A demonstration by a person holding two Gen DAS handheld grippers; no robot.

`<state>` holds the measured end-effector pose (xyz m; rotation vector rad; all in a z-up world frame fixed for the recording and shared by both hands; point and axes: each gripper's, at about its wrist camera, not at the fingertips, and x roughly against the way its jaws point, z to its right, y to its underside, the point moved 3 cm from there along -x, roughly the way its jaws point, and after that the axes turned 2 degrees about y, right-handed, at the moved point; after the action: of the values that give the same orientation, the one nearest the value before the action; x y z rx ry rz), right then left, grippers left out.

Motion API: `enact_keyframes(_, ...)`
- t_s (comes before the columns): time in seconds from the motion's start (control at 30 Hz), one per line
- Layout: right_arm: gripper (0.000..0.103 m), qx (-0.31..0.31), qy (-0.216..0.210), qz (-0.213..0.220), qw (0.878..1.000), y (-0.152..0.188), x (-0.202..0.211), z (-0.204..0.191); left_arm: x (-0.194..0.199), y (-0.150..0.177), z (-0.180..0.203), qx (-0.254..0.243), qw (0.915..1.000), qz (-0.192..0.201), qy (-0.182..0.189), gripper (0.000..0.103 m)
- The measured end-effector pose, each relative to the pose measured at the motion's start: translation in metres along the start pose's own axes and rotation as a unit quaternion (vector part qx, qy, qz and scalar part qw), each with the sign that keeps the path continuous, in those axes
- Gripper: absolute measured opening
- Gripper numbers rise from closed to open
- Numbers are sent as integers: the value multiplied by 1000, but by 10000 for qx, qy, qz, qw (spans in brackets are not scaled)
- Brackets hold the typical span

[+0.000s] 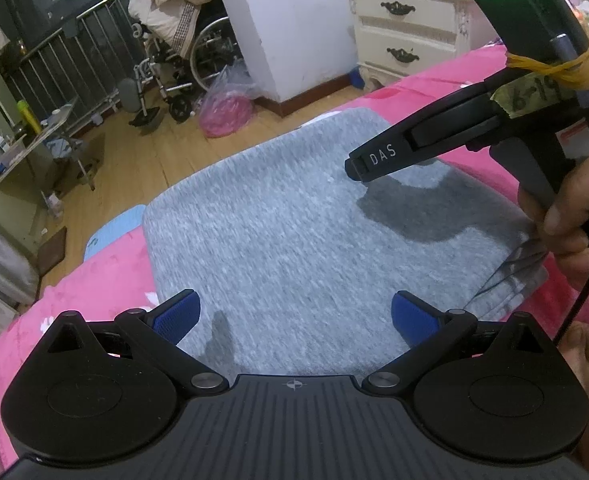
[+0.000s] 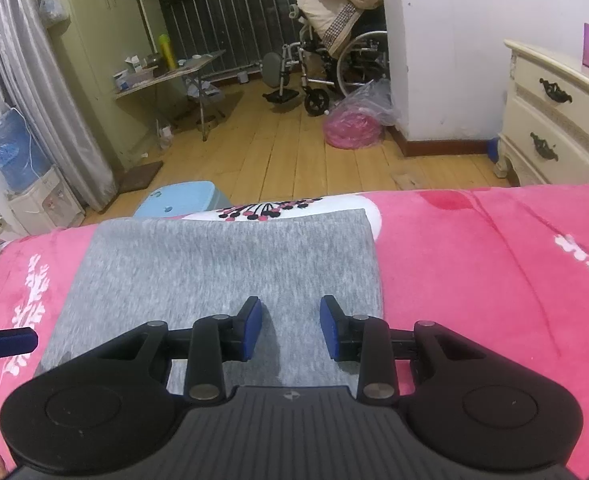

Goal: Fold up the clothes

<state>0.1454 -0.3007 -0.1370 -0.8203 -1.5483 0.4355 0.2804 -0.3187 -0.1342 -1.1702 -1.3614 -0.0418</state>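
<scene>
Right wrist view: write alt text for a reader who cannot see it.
A folded grey garment lies flat on a pink bedspread, with the right gripper open just above its near edge, holding nothing. Beyond the bed are a wooden floor and a wheelchair.

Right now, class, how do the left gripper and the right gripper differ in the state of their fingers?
The left gripper has its fingers spread wide; the right gripper has them closer together. The left sits over the middle of the folded grey garment; the right is near its right edge. Both are empty, with blue pads.
</scene>
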Motion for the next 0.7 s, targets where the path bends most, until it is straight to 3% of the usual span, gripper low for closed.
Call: enact_keyframes(0.7, 35, 43, 39, 36, 10000, 2, 2, 0, 0, 1, 3, 27, 10000, -33, 1, 103)
